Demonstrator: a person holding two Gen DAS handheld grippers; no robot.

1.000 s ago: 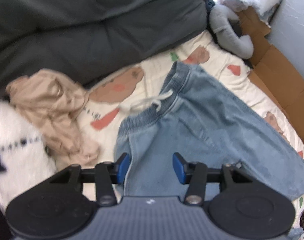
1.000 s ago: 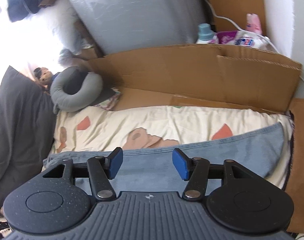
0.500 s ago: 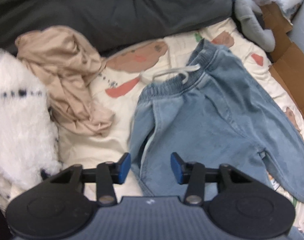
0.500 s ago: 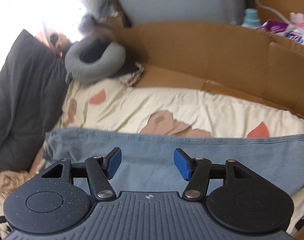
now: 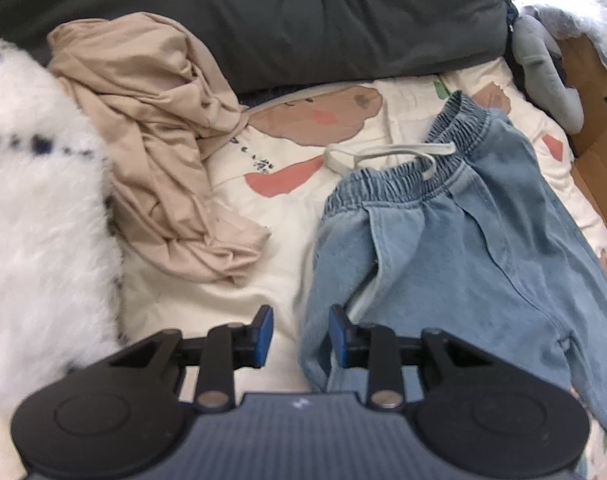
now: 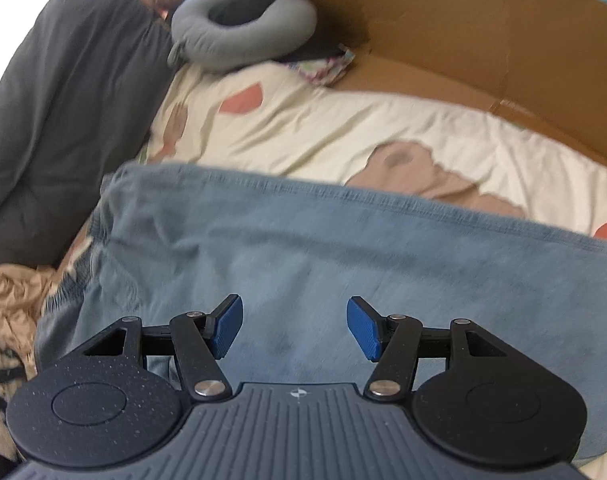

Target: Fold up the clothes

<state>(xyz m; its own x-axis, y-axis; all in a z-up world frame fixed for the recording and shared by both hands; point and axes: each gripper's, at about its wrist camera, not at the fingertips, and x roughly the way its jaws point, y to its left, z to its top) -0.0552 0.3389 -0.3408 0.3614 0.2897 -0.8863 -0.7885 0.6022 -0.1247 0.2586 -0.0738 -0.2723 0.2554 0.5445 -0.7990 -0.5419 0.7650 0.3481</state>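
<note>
Left wrist view: the left gripper hangs part-open and empty over the near-left edge of the soft light-blue denim trousers, spread right of a crumpled beige garment.

Right wrist view: the right gripper gapes wide, empty, above the trousers; the limp, light cloth looks best pinched at hem or waistband.

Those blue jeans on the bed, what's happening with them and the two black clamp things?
A person holds a gripper in each hand to fold clothes. The denim pants lie spread out on the cartoon-print bedsheet, not yet folded. The left gripper hovers at the pants' near edge and the right gripper hangs over the pant legs, both with jaws open and holding nothing. A crumpled beige garment waits beside them.
</note>
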